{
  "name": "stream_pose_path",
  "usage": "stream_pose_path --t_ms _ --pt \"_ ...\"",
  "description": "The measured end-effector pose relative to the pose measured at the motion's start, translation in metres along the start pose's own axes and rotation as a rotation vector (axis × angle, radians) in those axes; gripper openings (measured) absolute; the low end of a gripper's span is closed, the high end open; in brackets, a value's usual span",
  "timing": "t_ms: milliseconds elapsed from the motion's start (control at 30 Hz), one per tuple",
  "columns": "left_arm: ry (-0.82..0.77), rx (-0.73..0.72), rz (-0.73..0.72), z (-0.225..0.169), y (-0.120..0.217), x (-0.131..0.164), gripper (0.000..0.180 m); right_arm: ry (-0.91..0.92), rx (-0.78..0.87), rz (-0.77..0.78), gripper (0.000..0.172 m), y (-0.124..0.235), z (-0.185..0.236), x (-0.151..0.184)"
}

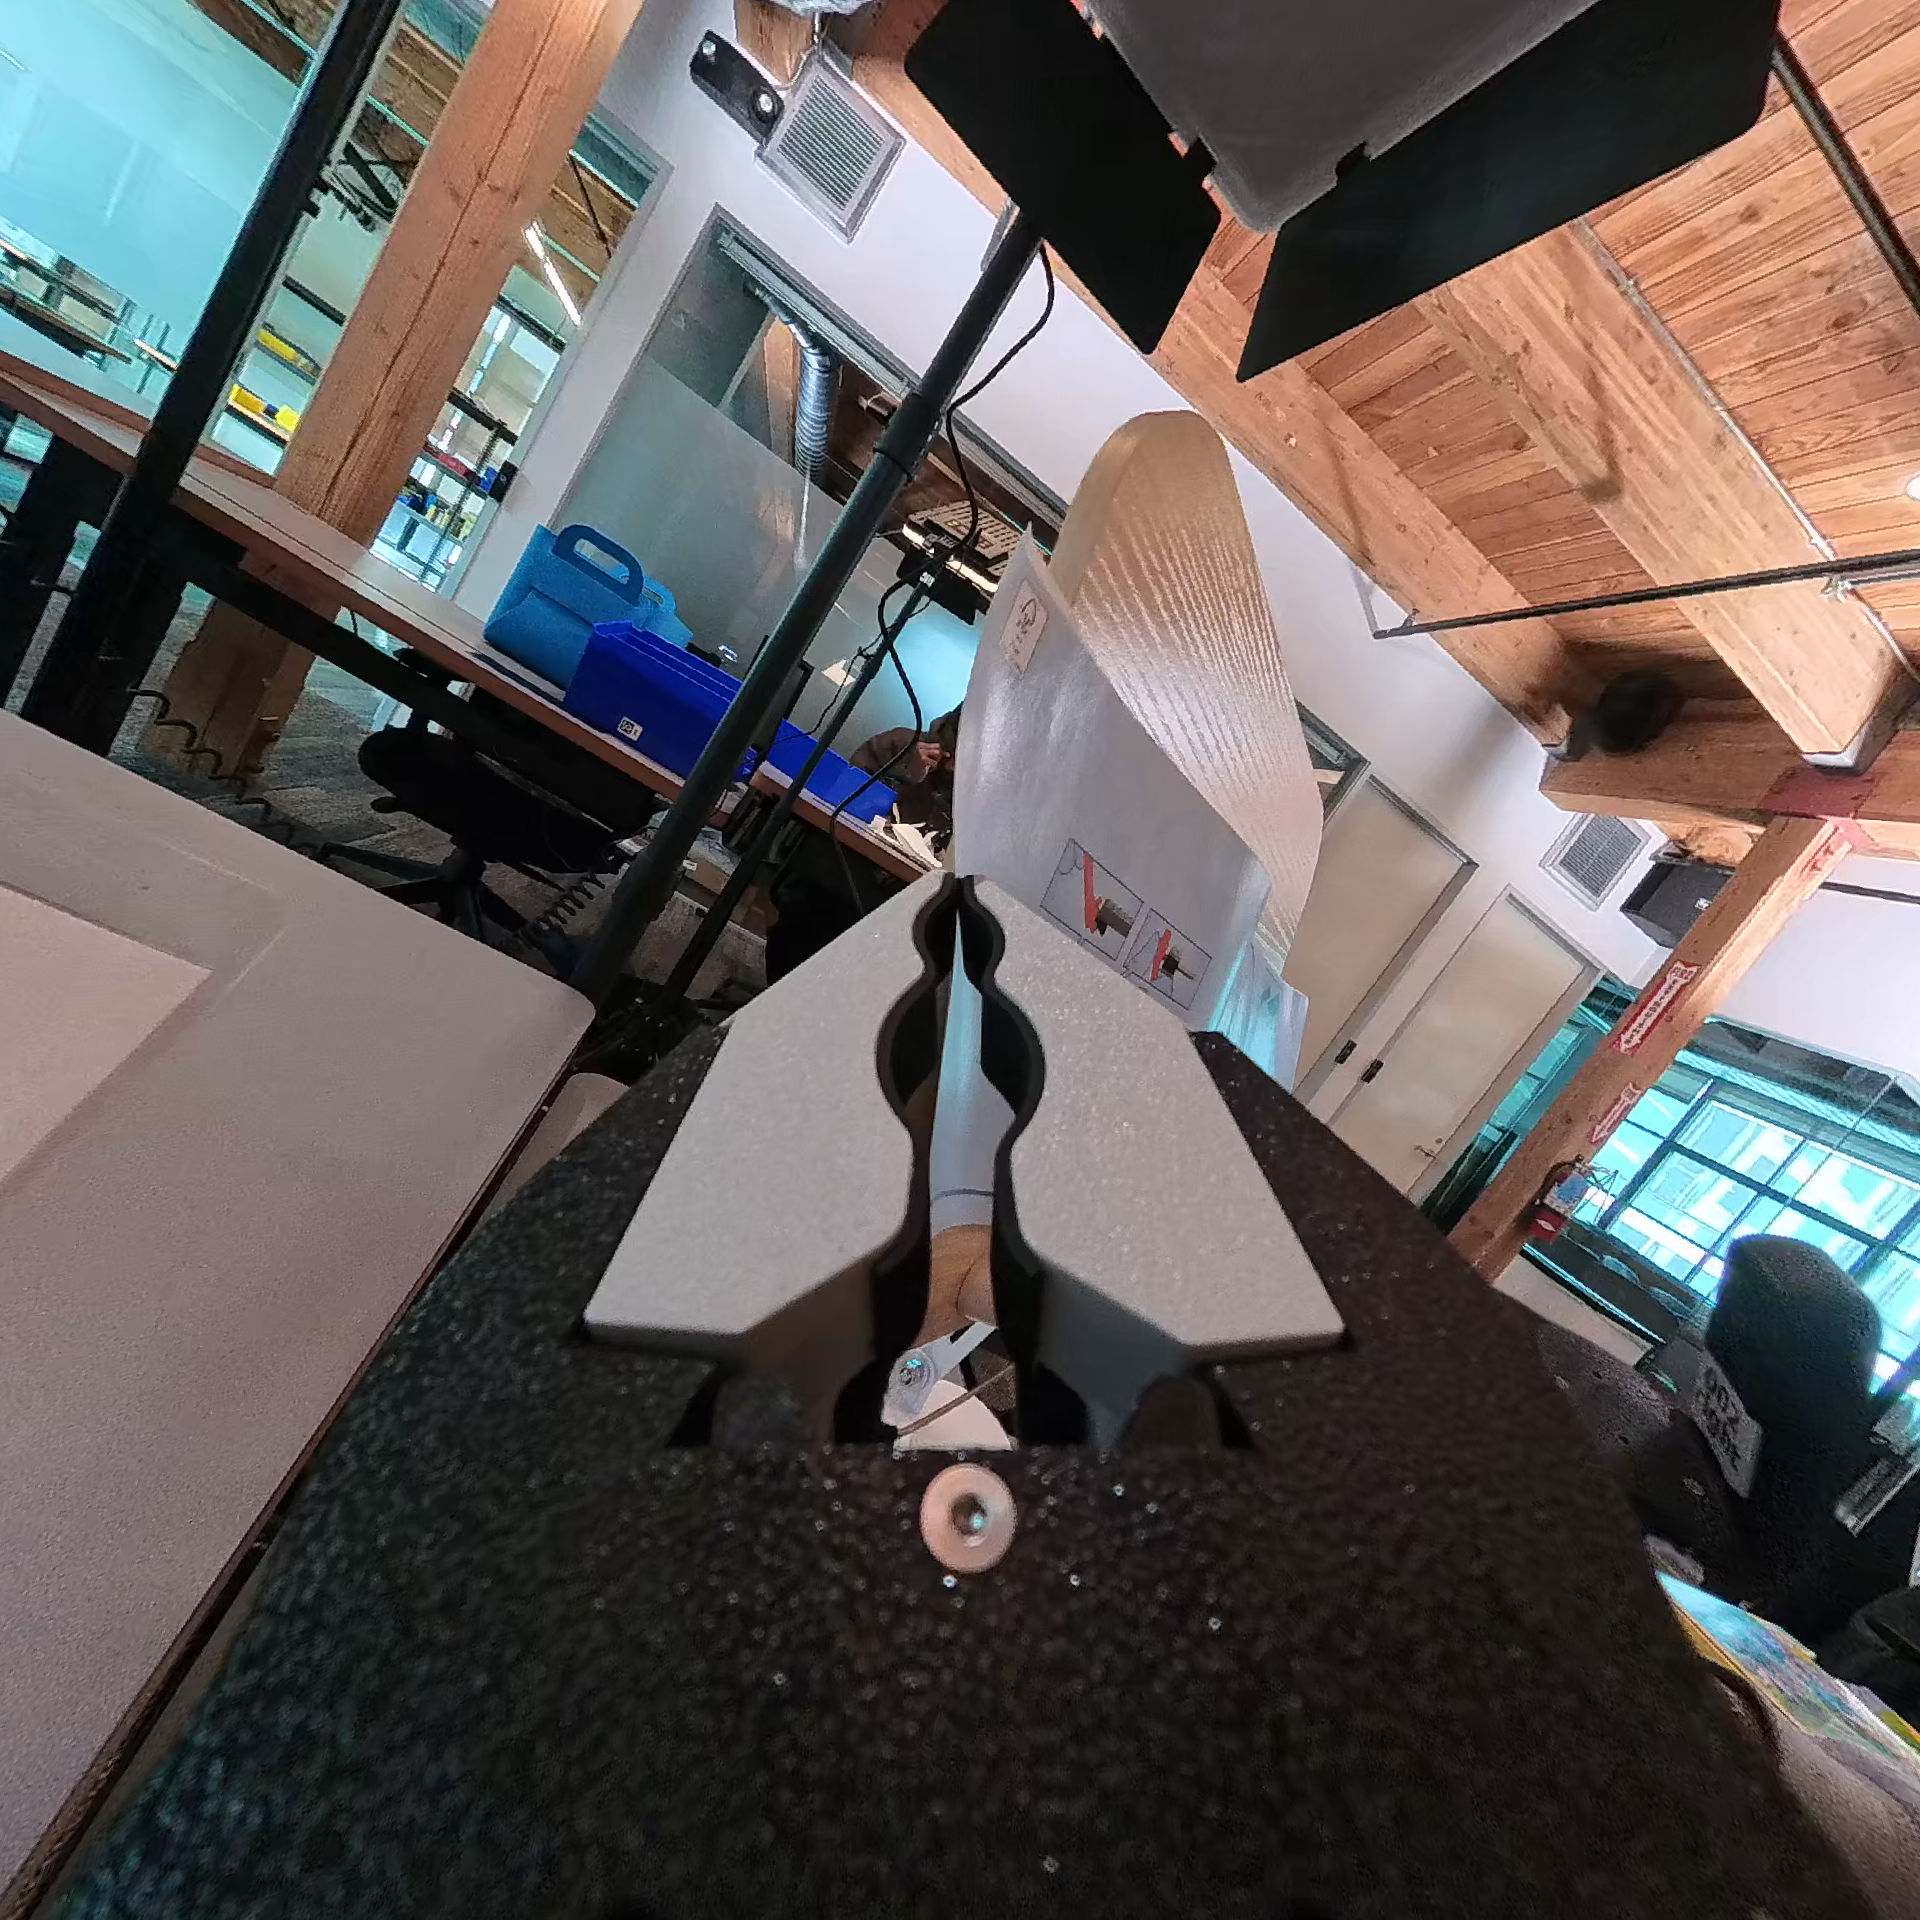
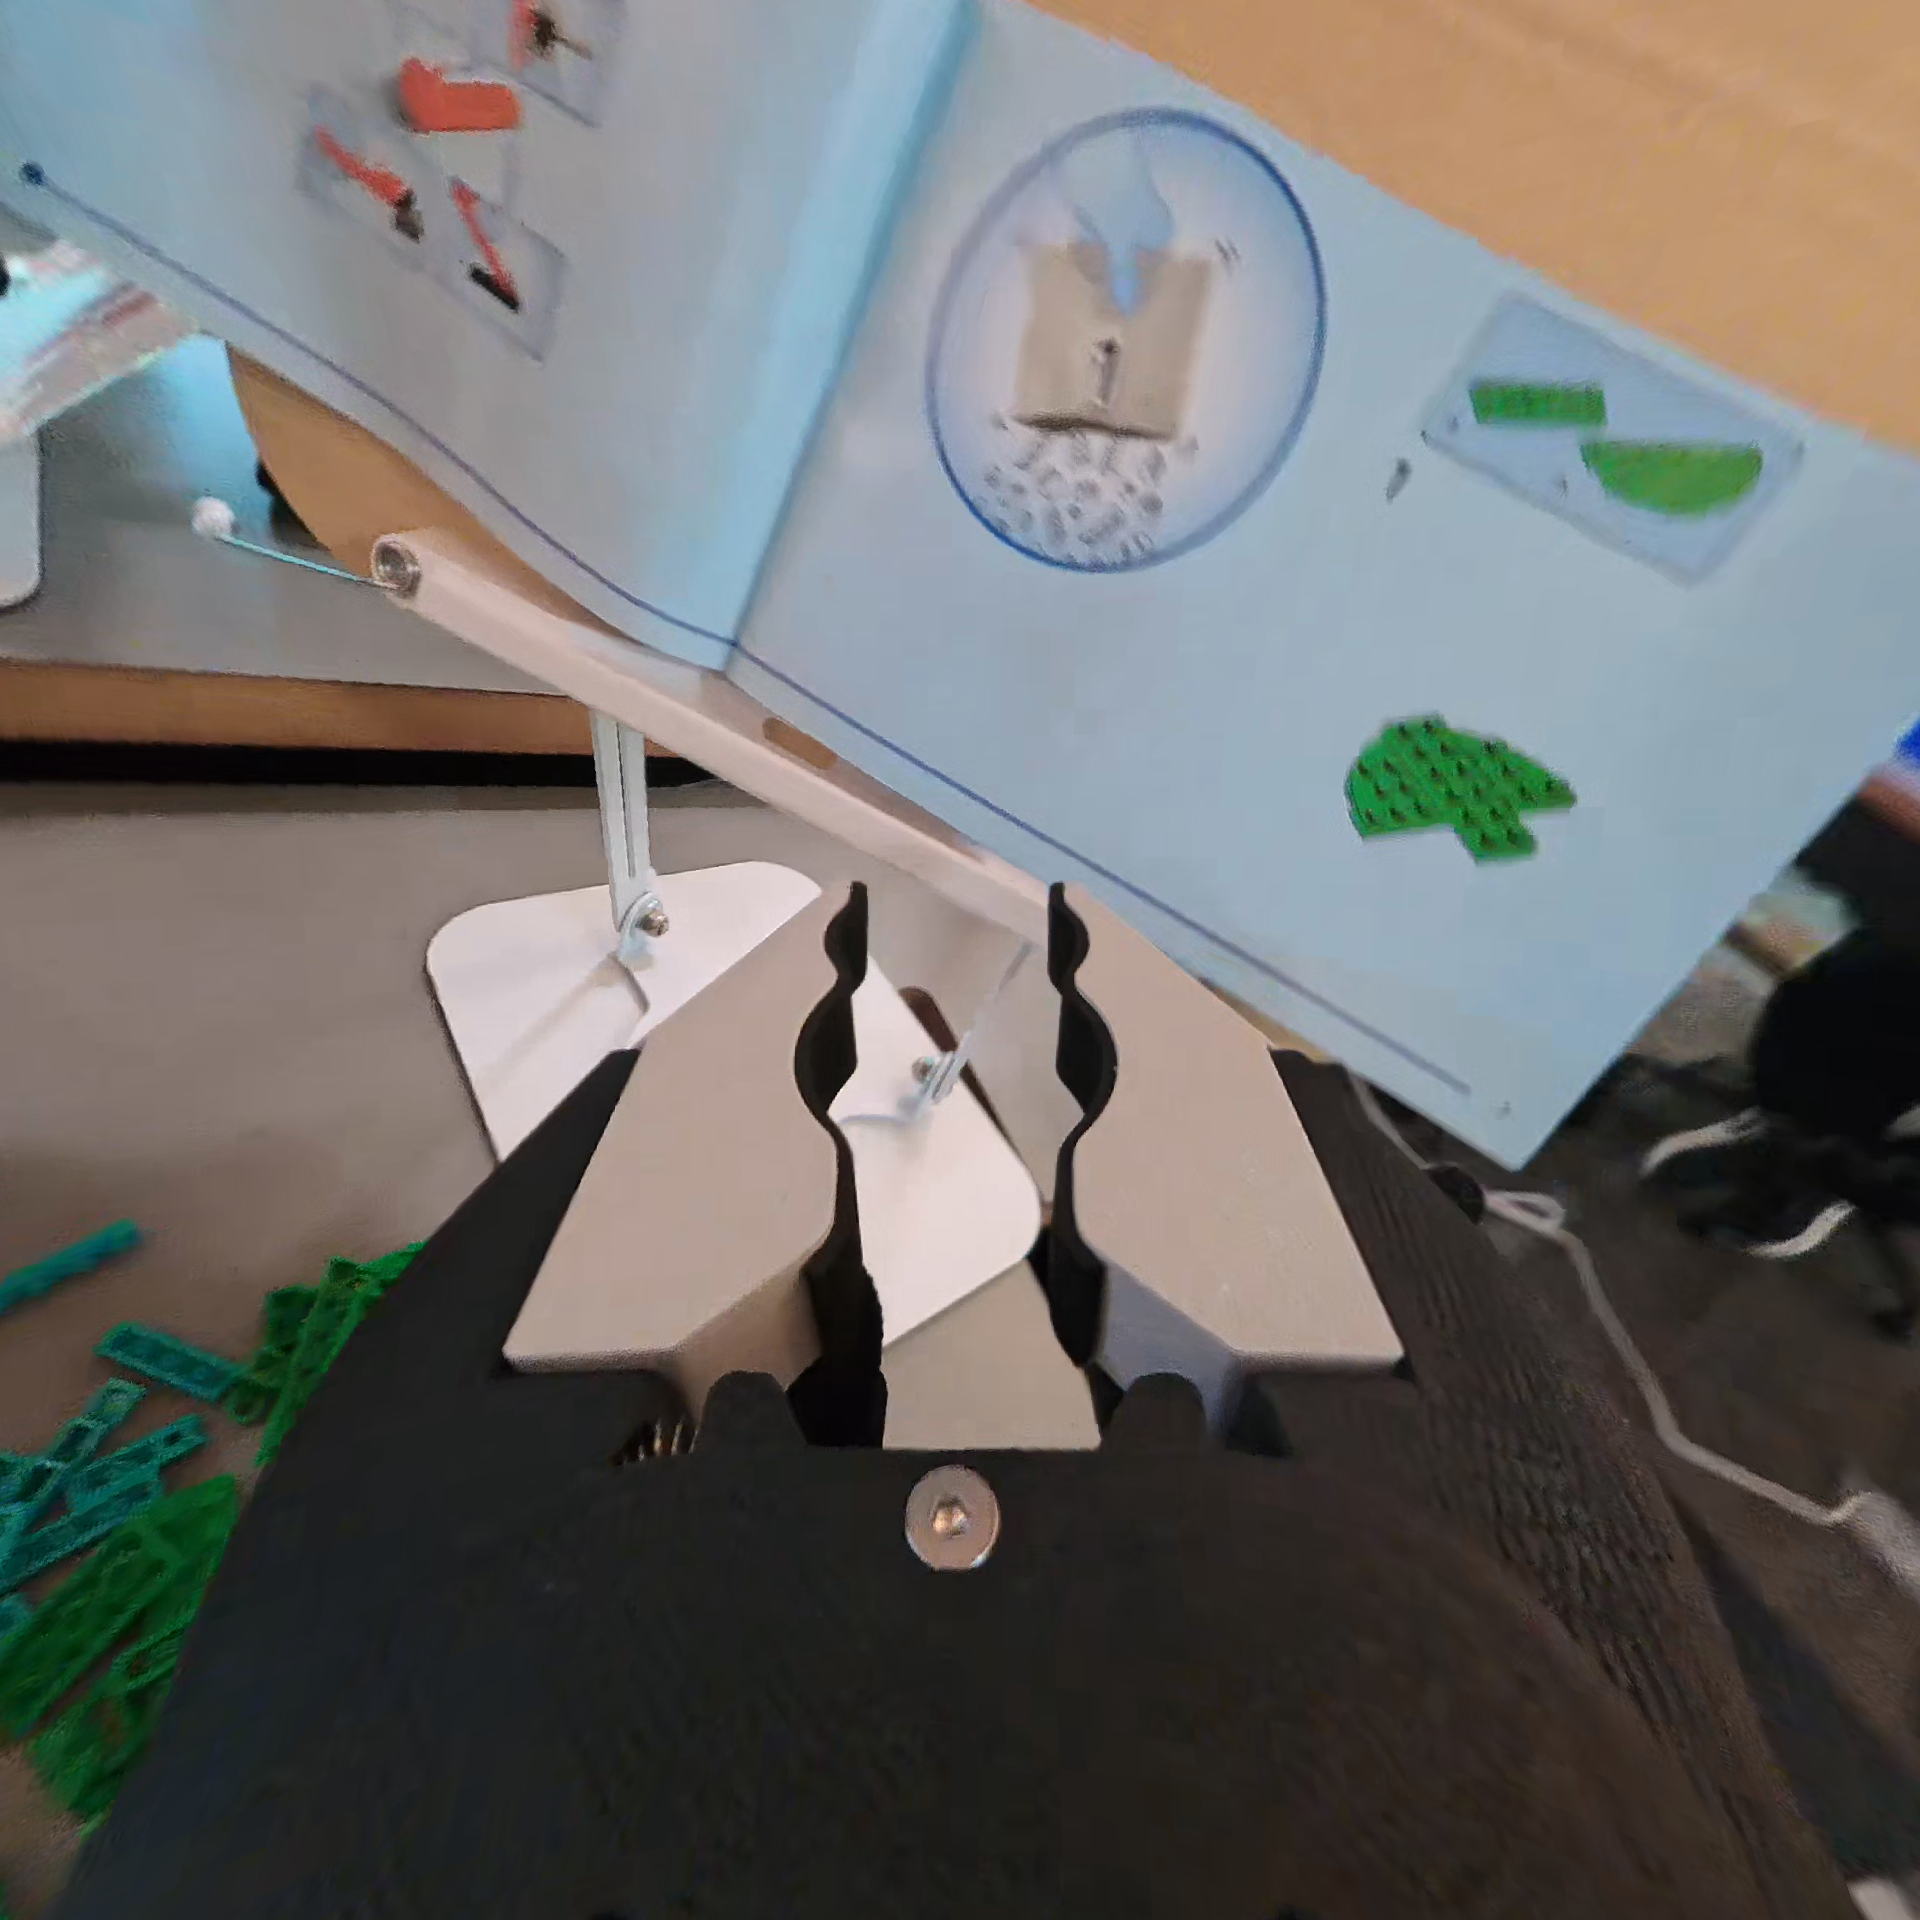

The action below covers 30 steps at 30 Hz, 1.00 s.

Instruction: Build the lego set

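1. The left gripper [image 1: 961, 883] has its jaws closed together on a pale blue page [image 1: 1081, 790] of an instruction booklet; the sheet runs down the slot between both pads and fans out above the tips.
2. The right gripper [image 2: 954, 894] stands apart with nothing between its fingers; through the gap only the white base plate [image 2: 540, 966] of a book stand shows.
3. Its tips sit just under the stand's wooden ledge [image 2: 675, 707], close to the lower edge of the open booklet [image 2: 1143, 675] resting there.
4. By the look of it a leaf is lifted clear of the spread on one side while the other side is free.
5. Edges: the page is thin and curls over at the top beside the stand's wooden backboard [image 1: 1174, 582], so it looks easy to crease.
6. Room: loose green bricks [image 2: 114, 1455] lie low on the right gripper's left; a light pole [image 1: 810, 623] rises beyond the left gripper.
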<state>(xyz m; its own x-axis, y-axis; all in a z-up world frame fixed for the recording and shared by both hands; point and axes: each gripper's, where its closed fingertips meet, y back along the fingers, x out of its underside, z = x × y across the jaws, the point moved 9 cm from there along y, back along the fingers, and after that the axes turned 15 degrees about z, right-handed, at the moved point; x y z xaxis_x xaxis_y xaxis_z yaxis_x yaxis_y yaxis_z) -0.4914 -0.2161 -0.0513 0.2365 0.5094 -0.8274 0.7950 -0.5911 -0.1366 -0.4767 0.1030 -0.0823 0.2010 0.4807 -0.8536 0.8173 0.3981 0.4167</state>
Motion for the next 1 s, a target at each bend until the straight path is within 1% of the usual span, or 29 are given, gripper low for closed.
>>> stream_pose_path --t_ms 100,200,433,467,567,633,700,767,900,1000 --pt "0.007 0.003 -0.002 0.001 0.0 0.0 0.0 -0.112 -0.046 0.049 0.034 0.0 -0.006 0.007" --pt "0.012 0.006 -0.003 0.001 0.0 0.0 0.0 -0.16 -0.031 0.099 0.033 -0.002 -0.013 0.01" --pt "0.013 0.004 -0.004 0.002 0.0 0.0 0.0 -0.152 0.039 0.113 0.027 -0.007 -0.031 0.0" --pt "0.013 0.004 -0.003 0.002 0.0 0.0 0.0 -0.146 0.047 0.111 0.024 -0.007 -0.033 -0.002" --pt "0.014 0.004 -0.003 0.003 0.0 0.001 0.0 -0.138 0.098 0.086 0.023 -0.007 -0.04 -0.009" --pt "0.015 0.004 -0.002 0.003 0.001 0.001 0.0 -0.167 0.111 0.065 0.023 -0.005 -0.044 -0.011" --pt "0.016 0.004 -0.002 0.003 0.001 0.001 0.0 -0.221 0.09 0.043 0.024 -0.001 -0.044 -0.01" --pt "0.017 0.005 -0.003 0.004 0.001 0.0 0.0 -0.237 0.076 0.033 0.024 0.003 -0.041 -0.006" --pt "0.023 0.009 -0.005 0.004 0.001 0.001 0.0 -0.17 0.105 0.044 0.023 0.008 -0.035 0.003" --pt "0.021 0.009 -0.004 0.004 0.001 0.001 0.0 -0.169 0.081 0.067 0.016 0.008 -0.036 0.006"
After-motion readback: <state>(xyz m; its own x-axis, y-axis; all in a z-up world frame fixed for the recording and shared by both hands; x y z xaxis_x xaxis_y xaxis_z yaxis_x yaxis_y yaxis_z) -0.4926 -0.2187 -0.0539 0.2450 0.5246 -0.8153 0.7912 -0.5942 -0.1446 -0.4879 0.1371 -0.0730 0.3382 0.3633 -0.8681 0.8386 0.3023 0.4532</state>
